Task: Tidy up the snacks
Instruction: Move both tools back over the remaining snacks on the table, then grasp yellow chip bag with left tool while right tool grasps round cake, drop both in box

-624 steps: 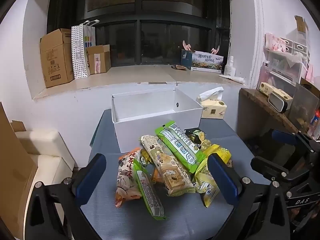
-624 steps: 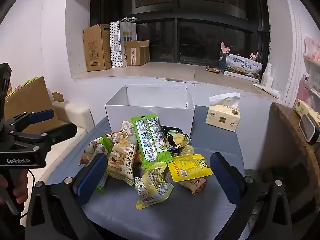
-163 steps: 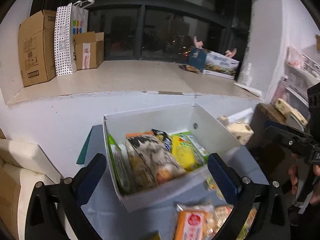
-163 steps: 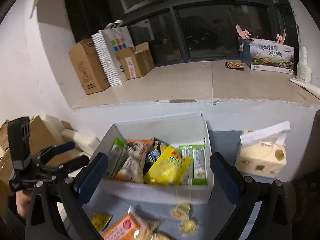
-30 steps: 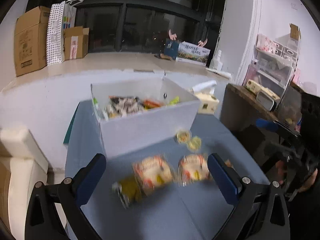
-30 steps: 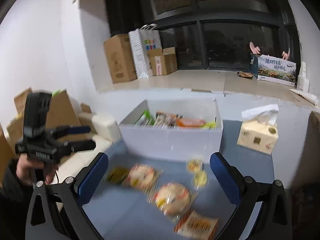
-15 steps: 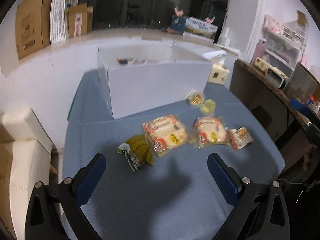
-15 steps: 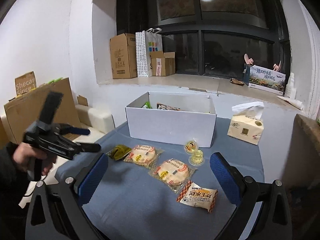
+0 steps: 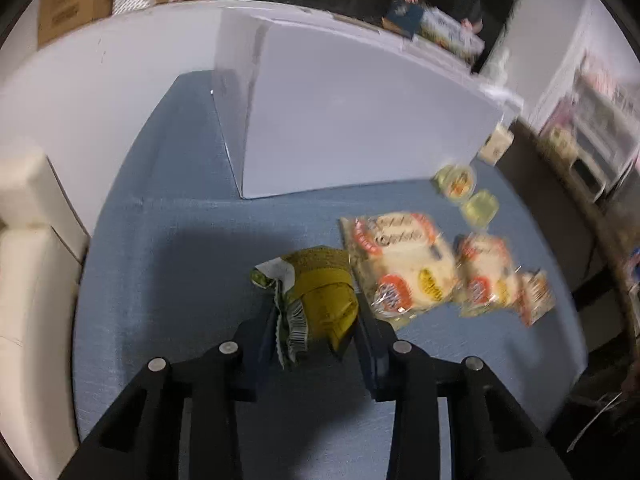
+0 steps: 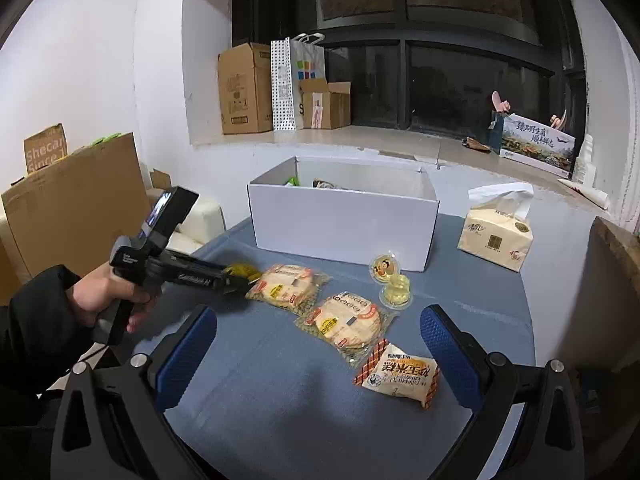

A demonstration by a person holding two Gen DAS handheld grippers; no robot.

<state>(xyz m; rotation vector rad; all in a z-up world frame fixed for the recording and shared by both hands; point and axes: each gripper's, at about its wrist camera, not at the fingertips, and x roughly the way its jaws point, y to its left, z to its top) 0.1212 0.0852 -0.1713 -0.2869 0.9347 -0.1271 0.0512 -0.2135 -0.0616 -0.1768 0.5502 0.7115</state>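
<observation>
My left gripper point(image 9: 316, 332) is shut on a crumpled olive-yellow snack packet point(image 9: 320, 292) on the blue table; it also shows in the right wrist view point(image 10: 236, 280) with the packet point(image 10: 242, 269). Beside it lie two clear-wrapped round cakes point(image 9: 400, 264) point(image 9: 486, 276), shown too in the right wrist view point(image 10: 286, 284) point(image 10: 346, 320). An orange-checked rice snack point(image 10: 398, 372) and two small jelly cups point(image 10: 384, 266) point(image 10: 396, 290) lie further right. The white box point(image 10: 340, 220) holds several snacks. My right gripper point(image 10: 316, 344) is open and empty above the table's front.
A tissue pack point(image 10: 496, 236) stands right of the box. Cardboard boxes point(image 10: 76, 200) stand at the left and a dark counter edge point(image 10: 616, 252) at the right. The windowsill behind holds boxes and a paper bag point(image 10: 298, 84).
My left gripper has dropped down to the table and shut on the olive-yellow packet. The right gripper has held its place above the table.
</observation>
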